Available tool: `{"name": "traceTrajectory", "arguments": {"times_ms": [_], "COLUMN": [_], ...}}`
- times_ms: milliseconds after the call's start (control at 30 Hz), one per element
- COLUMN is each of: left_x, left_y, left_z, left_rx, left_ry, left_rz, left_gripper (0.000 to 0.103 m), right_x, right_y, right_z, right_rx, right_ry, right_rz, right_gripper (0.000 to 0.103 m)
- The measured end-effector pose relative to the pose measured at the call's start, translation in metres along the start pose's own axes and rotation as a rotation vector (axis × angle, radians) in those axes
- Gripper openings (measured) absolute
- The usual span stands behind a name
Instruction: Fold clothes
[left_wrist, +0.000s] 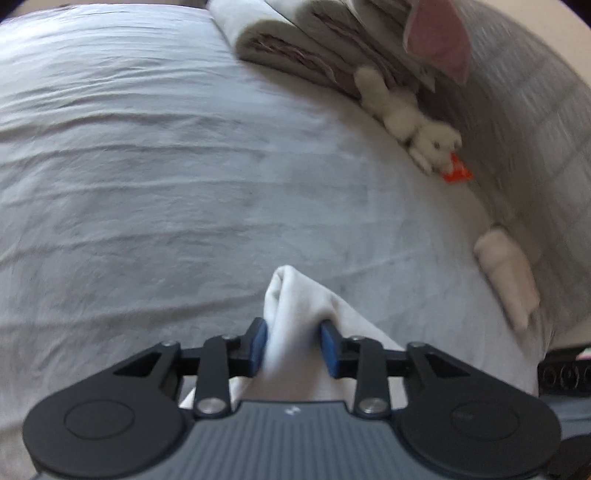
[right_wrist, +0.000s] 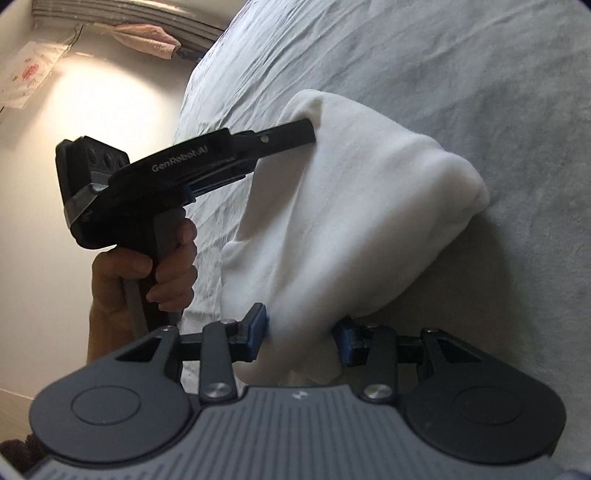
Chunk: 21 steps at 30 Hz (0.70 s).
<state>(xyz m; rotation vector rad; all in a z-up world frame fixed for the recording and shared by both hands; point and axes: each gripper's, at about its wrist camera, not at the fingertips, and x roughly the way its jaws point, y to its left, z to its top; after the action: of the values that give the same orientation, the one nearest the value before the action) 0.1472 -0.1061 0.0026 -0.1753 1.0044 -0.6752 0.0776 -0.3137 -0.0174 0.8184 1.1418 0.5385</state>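
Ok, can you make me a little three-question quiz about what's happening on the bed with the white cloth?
1. True or false: both the left tool and the right tool are clamped on the white garment.
2. Which toy lies near the folded blankets in the left wrist view? A) a white plush animal B) a red car C) a ball
3. Fill in: the garment hangs over a wrinkled grey ____.

Key
1. True: each tool's blue pads press cloth bunched between them.
2. A, the white plush animal, lying beside an orange item.
3. Bedsheet.
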Motion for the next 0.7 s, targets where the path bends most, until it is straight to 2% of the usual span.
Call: {"name": "traceTrajectory", "arguments": {"times_ms": [100,133,200,333,400,533,700], "left_x": [-0.017,-0.022,-0.033,-0.06,-0.07,-0.071,-0.058], "left_y": [0.006,0.008,0.012,0.019,0.023,0.027,0.028], "left_z": [-0.009,-0.012,-0.018,-0.038,-0.048,-0.071,-0.1], "left_rx": [-0.054,-0.072,-0.108,-0.158,-0.193,-0.277,-0.37], "left_ry": [-0.062,-0.083,-0.124,-0.158,-0.154,-0.097,-0.041], "left_rz": [0.011,0.015,0.023,0.058,0.074,0.062,0.016], "left_gripper": [0.059,0.06,0.068,0.076,0.082,0.083,0.083], "right_x": [-0.014,-0.021,-0.037,-0.068,-0.077,-0.078,-0.051], "right_y": [0.007,0.008,0.007,0.0,0.002,0.001,0.0], "right_z": [-0.003,-0.002,0.0,0.011,0.011,0.02,0.039], "right_rx": [-0.075,-0.092,-0.115,-0.126,-0.141,-0.192,-0.261], "right_ry": [-0.02,-0.037,-0.076,-0.183,-0.234,-0.289,-0.265], "right_rz": [-0.039,-0.053,-0.08,-0.145,-0.176,-0.224,-0.258], "right_gripper": [0.059,0.063,0.064,0.067,0.07,0.073,0.074]}}
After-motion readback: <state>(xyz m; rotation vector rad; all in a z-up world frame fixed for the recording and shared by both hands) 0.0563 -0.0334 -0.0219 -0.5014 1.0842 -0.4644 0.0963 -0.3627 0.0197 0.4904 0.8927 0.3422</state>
